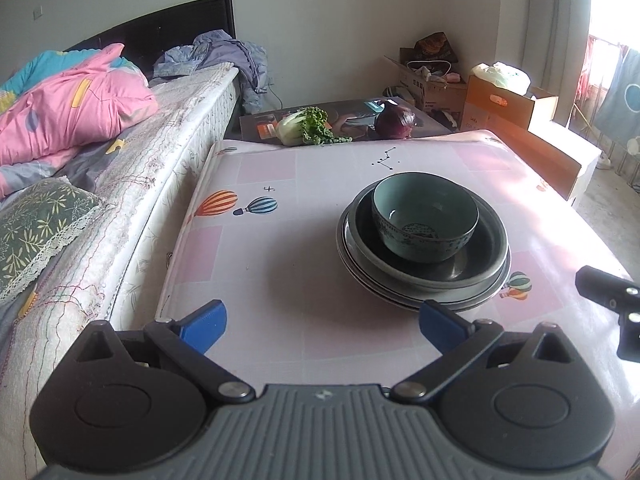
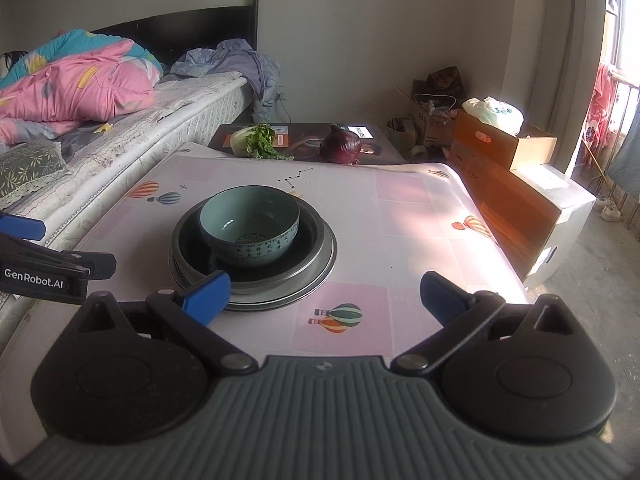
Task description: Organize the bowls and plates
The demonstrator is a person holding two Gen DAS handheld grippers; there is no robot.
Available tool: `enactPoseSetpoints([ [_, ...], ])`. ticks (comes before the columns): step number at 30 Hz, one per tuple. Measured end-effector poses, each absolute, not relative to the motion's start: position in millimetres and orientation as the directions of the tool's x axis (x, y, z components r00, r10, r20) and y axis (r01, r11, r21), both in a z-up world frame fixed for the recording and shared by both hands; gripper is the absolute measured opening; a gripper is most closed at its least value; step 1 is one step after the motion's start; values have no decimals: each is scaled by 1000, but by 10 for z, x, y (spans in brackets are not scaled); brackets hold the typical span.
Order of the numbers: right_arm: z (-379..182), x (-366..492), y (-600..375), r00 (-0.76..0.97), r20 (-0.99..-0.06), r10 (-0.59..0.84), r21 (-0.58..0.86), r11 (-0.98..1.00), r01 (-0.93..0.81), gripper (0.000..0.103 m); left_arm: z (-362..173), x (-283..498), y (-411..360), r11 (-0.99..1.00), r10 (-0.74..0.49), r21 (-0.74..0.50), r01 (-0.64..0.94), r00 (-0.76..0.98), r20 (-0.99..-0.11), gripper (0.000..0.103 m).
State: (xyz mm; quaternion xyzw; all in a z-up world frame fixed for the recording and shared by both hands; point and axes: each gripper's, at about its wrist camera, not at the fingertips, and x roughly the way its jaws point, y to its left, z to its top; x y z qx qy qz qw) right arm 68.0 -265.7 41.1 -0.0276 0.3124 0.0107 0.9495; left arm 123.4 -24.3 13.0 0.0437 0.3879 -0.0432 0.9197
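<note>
A bowl (image 2: 250,226) sits in stacked plates (image 2: 320,270) on the balloon-cloth desk (image 2: 400,216) beside a bed (image 2: 120,140). Both the left hand-held gripper (image 1: 322,326) and the right hand-held gripper (image 2: 325,296) are wide open, holding nothing.

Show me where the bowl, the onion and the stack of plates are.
bowl (image 2: 244,216), right wrist view, inner wall.
onion (image 2: 341,145), right wrist view, middle of its skin.
stack of plates (image 1: 472,294), left wrist view, near rim.

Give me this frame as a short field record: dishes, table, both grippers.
stack: teal bowl upright in a dark dish, on stacked plates
surface: table with balloon-print cover
far edge: leafy greens, red onion
left gripper: open, empty, short of the stack
right gripper: open wide, empty
contact: none visible
</note>
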Motion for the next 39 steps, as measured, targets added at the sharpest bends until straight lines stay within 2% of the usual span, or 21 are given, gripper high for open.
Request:
enactPoseSetpoints([
  [4, 322, 726, -2677, 772, -633, 49, 18, 999, -49, 102, 60, 1267, -186, 997, -28, 30, 75, 671, -741, 103],
  [8, 203, 806, -2771, 733, -666, 136, 186, 982, -13, 102, 20, 1278, -131, 999, -16, 16, 44, 656, -754, 103],
  [11, 126, 855, -2793, 711, -682, 173, 262, 965, 16, 102, 5, 1275, -112, 999, -13, 10, 33, 649, -761, 103],
  [39, 115, 909, -2636, 724, -677, 133, 168, 985, -24, 102, 20, 1317, -227, 999, -21, 11, 47, 628, -778, 103],
])
